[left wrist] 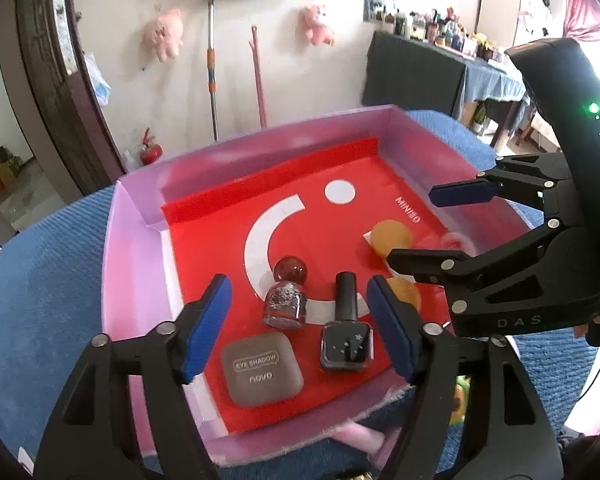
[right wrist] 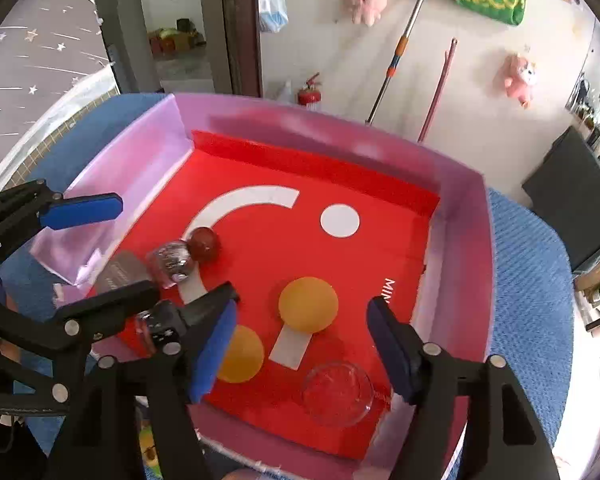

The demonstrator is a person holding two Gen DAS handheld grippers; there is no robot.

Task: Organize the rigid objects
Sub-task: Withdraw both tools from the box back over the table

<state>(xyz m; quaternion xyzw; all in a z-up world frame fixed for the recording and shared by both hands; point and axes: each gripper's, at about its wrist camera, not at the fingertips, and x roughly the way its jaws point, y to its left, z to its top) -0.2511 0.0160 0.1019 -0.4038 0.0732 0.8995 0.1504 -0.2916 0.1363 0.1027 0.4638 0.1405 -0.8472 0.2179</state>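
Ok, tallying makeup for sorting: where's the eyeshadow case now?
In the left wrist view, the eyeshadow case lies on the red tray floor near its front-left corner, beside the black polish bottle.

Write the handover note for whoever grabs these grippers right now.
Left gripper: open, nothing held, above the glitter bottle and black polish bottle.
Right gripper: open, nothing held, above the two orange discs.
Everything lies in the pink tray: eyeshadow case near the left gripper, clear dish near the right.
Done: all visible items are in the tray.
Left: nothing obvious; check for stragglers outside the views.
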